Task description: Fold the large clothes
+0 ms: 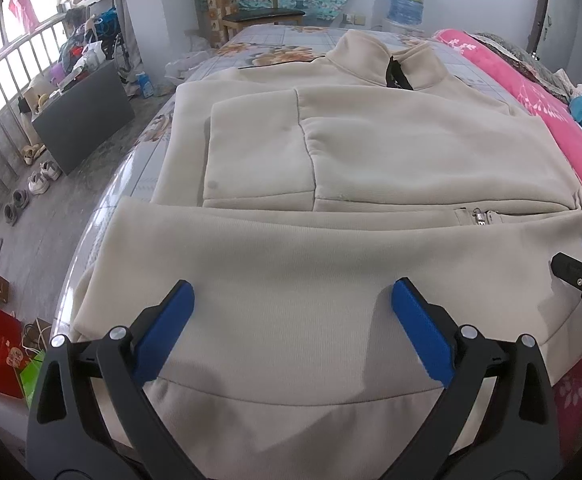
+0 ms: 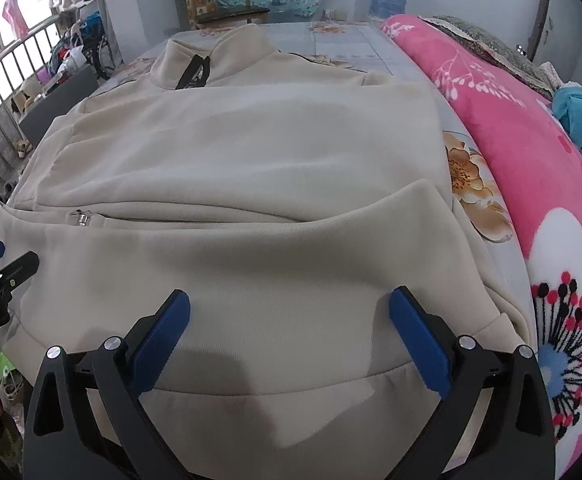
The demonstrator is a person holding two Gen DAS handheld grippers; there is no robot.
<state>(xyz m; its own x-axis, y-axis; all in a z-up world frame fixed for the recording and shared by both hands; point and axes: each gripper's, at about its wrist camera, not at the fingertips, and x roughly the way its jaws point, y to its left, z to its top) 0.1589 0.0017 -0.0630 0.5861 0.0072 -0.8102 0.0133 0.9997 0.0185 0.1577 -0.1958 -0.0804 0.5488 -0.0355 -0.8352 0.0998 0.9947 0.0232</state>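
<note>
jacket [image 1: 331, 152] flat on bed [image 1: 139, 168], collar far, hem near, long axis running near-to-far | left tongs [image 1: 291, 300] wide, empty, over near-left hem | right tongs [image 2: 289, 306] wide, empty, over near-right hem | both about equally near

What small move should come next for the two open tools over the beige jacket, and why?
Probably lower both and pinch the near hem. The left tool and right tool are open, holding nothing, above the beige fleece zip-up jacket, whose sleeves are already folded across its body on the bed; the bottom part is still unfolded.
</note>
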